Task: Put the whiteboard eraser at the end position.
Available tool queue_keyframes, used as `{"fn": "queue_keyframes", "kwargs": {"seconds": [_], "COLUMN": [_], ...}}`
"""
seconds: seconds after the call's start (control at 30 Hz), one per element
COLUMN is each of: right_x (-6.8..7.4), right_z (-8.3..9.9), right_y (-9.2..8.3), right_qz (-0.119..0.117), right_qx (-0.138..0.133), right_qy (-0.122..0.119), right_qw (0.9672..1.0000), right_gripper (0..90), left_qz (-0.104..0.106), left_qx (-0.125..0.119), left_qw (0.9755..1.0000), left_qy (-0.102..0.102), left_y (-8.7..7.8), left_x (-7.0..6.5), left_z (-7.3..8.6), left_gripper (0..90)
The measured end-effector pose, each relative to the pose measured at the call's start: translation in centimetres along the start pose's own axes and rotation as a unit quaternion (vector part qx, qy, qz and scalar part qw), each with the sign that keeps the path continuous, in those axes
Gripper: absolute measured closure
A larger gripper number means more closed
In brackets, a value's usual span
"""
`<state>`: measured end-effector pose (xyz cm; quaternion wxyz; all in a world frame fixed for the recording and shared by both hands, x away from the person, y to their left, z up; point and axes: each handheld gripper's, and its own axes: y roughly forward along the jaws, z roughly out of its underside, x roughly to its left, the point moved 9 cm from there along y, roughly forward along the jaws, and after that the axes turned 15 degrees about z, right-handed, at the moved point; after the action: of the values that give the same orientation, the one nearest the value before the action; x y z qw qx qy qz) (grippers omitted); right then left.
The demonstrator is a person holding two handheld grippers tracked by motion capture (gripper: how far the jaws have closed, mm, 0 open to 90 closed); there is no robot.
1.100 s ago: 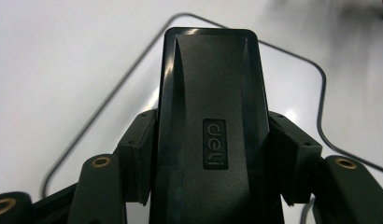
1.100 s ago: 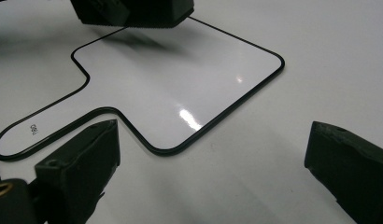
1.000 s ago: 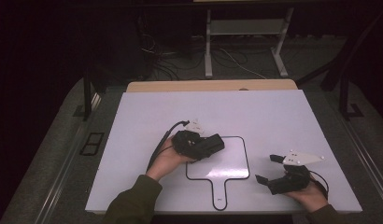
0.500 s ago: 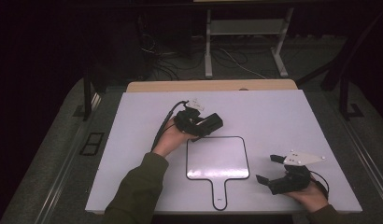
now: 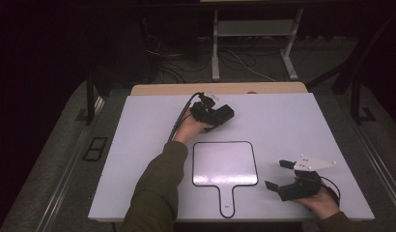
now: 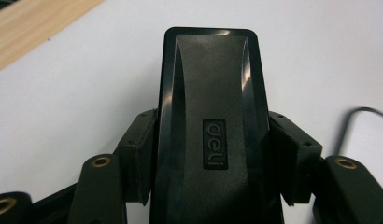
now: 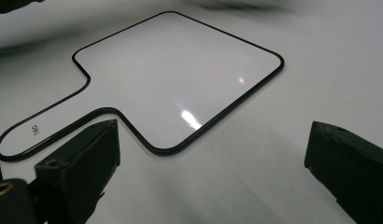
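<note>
Eraser (image 6: 210, 126), black and "deli"-branded, is clamped between the left gripper (image 5: 213, 113) jaws near the desk's (image 5: 138, 145) far edge. Paddle-shaped whiteboard (image 5: 225, 164) lies flat toward the near edge. Right gripper (image 5: 295, 181) rests beside it, jaws apart, empty. Risk: the smooth casing could slip through a loosened clamp.

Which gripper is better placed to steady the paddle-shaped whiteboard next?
Probably the right gripper: its jaws are open and empty, just right of the whiteboard by its handle. The left gripper is beyond the board, shut on a black eraser.
</note>
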<state>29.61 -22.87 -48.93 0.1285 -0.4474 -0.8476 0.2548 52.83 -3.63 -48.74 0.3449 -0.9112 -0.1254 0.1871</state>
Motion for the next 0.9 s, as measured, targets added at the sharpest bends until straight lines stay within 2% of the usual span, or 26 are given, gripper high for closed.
{"fn": "queue_keyframes", "kwargs": {"seconds": [0.1,0.3,0.37,0.43,0.5,0.57,0.6,0.73,0.83,0.9], "right_x": [0.0,-0.1,-0.1,-0.1,0.0,0.0,0.0,-0.1,-0.1,-0.2], "right_z": [0.0,0.0,0.0,0.0,0.0,0.0,0.0,0.1,0.2,0.2], "right_y": [-0.1,-0.1,-0.1,-0.2,-0.2,-0.2,-0.2,-0.1,-0.1,-0.1], "right_qz": [0.000,-0.001,-0.001,-0.001,-0.002,-0.002,-0.002,-0.001,-0.005,-0.006], "right_qx": [-0.001,-0.002,-0.003,-0.003,-0.004,-0.004,-0.004,-0.002,-0.001,-0.001], "right_qy": [0.001,-0.001,-0.001,-0.001,-0.002,-0.002,-0.002,-0.001,0.001,0.001], "right_qw": [1.0000,1.0000,1.0000,1.0000,1.0000,1.0000,1.0000,1.0000,1.0000,1.0000], "right_gripper": [2.4,2.4,2.4,2.4,2.4,2.3,2.4,2.4,2.4,2.4], "left_qz": [-0.010,-0.022,-0.021,-0.012,-0.014,-0.005,0.000,0.015,0.027,0.034], "left_qx": [0.012,0.038,0.037,0.021,0.012,0.001,-0.013,-0.026,-0.041,-0.040], "left_qw": [0.9998,0.9990,0.9991,0.9996,0.9997,0.9998,0.9996,0.9994,0.9986,0.9986], "left_qy": [-0.010,0.004,-0.001,-0.011,-0.015,-0.018,-0.023,-0.018,-0.016,-0.005], "left_y": [1.0,2.2,2.5,2.4,2.1,1.7,1.4,0.2,-0.6,-1.3], "left_x": [0.9,1.6,1.7,1.6,1.6,1.3,0.9,-0.1,-1.4,-2.2], "left_z": [0.1,0.5,0.7,0.5,0.3,0.0,-0.1,-0.3,-0.1,0.3], "left_gripper": [39.0,38.8,38.6,35.5,26.4,20.3,19.6,16.1,14.2,13.0]}}
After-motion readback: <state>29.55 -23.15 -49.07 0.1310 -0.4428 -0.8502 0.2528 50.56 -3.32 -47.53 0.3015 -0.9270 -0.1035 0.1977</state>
